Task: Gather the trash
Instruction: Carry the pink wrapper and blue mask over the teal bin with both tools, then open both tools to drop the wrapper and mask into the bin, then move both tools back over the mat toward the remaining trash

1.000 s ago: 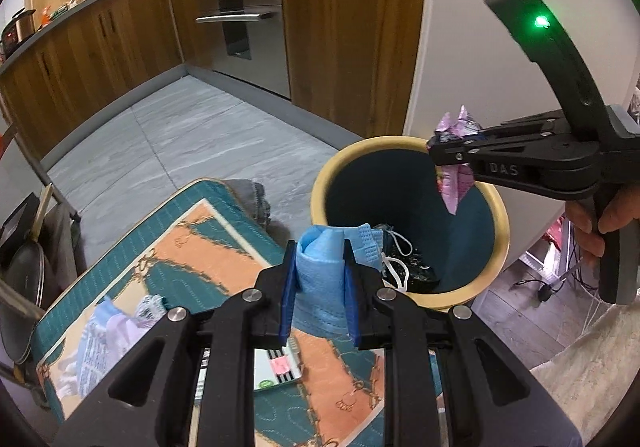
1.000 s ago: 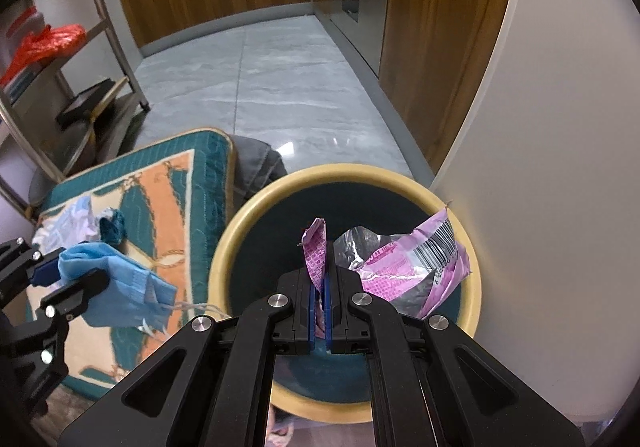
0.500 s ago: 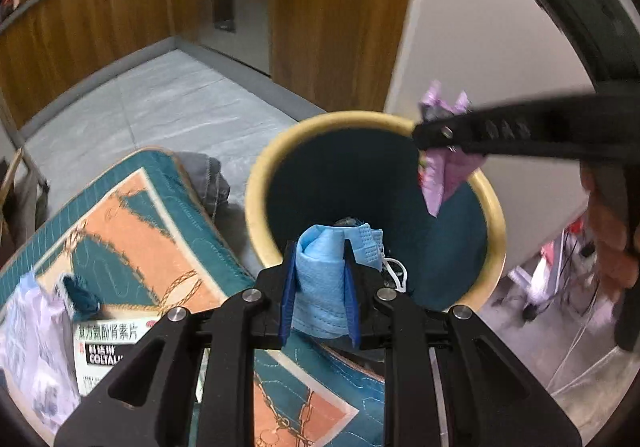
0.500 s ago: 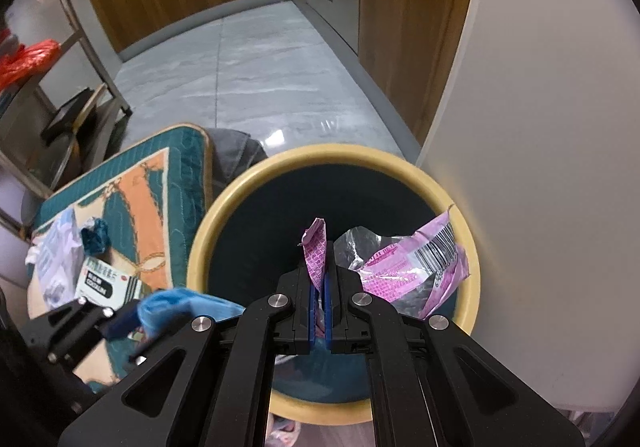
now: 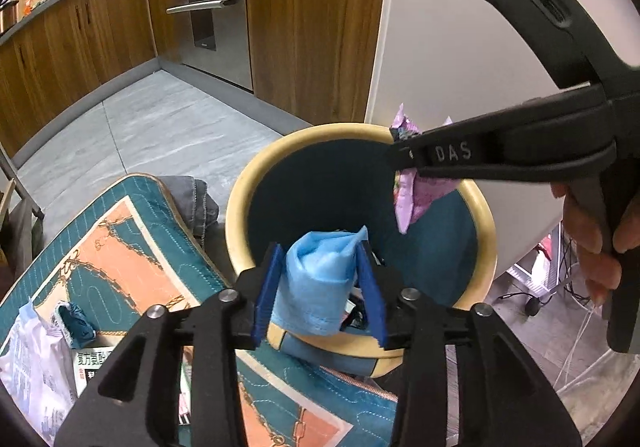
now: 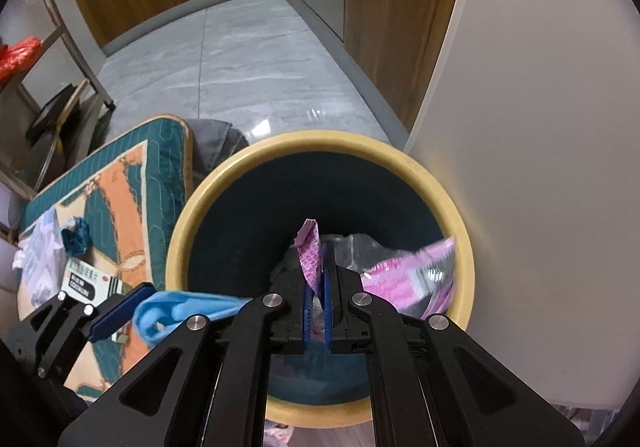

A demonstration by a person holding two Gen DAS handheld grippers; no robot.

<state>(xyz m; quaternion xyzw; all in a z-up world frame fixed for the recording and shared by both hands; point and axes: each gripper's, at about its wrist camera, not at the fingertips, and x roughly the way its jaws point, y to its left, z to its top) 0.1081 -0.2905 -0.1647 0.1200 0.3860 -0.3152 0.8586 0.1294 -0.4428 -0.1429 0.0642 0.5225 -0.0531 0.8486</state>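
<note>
Two grippers hang over one bin [image 5: 240, 223]. Left gripper [image 5: 320, 283]: jaws have just been opening, blue mask [image 5: 316, 287] loose between the pads, sitting above the near rim, mouth directly below and ahead. Right gripper [image 6: 318, 303]: pads barely parted, pink wrapper [image 6: 310, 259] pinched upright between them, its crinkled body trailing right, well inside the rim. Right sits deeper over the opening; left only at the edge. Bin stands on grey tile beside a white wall; patterned mat [image 5: 120, 247] alongside carries more litter and a small box [image 6: 86, 285]. Wooden cabinets behind.
</note>
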